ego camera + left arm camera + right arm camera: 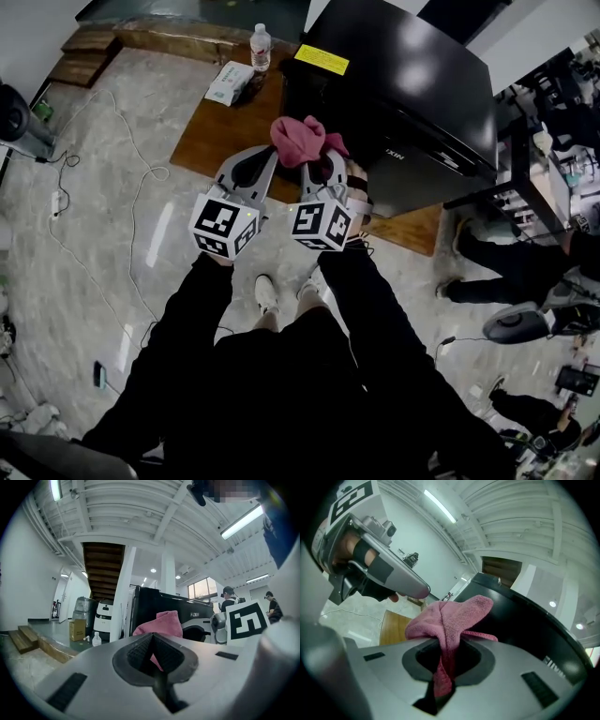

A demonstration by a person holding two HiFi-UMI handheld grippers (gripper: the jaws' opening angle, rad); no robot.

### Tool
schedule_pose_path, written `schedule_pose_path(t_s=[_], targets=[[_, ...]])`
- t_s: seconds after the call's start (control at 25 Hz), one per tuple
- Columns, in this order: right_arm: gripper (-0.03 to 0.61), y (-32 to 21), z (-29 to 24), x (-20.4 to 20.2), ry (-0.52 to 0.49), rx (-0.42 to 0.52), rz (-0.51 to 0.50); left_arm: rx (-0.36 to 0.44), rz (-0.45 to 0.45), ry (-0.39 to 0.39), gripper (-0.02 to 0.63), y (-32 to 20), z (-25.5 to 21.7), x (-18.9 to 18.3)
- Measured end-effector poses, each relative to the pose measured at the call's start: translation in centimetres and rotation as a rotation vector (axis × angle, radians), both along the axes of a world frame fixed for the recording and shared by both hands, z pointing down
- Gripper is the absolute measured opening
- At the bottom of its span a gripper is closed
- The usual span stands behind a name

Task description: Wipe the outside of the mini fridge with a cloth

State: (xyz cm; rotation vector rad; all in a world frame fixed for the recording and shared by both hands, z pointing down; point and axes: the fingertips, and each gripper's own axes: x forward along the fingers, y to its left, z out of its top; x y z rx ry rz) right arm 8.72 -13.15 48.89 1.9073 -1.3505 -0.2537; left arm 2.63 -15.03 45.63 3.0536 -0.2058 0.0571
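Note:
The black mini fridge [412, 84] stands on a wooden platform ahead of me; it also shows in the left gripper view [154, 604] and the right gripper view [525, 620]. A pink cloth [298, 139] is bunched at the tips of both grippers, just off the fridge's near left corner. My right gripper [323, 164] is shut on it: the cloth [450, 616] is pinched between its jaws [447, 641]. My left gripper [270, 155] sits close beside it, its jaws meeting [152, 634] with the cloth [161, 623] showing just behind them.
The wooden platform [225, 122] carries a water bottle [261, 47] and a white pack [230, 82]. Cables [103, 234] trail over the marble floor at left. Wooden steps [89, 52] lie at the far left. A black table frame [516, 178] and seated people [525, 253] are at right.

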Motion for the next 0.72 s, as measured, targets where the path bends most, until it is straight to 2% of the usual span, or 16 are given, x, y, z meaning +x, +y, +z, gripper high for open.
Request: schedule_pose_path(t_s=[0.24, 0.48, 0.72], targets=[[0.060, 0.3, 6.2, 0.4, -0.041, -0.065, 0.006, -0.032, -0.006, -0.034, 0.006, -0.4, 5.4, 0.7], [0.060, 0.2, 13.3, 0.6, -0.129, -0.090, 0.014, -0.156, -0.025, -0.073, 0.006, -1.2, 11.4, 1.5], [0.060, -0.1, 20.0, 0.4, -0.186, -0.158, 0.013, -0.192, -0.015, -0.166, 0.006, -1.5, 18.4, 2.0]])
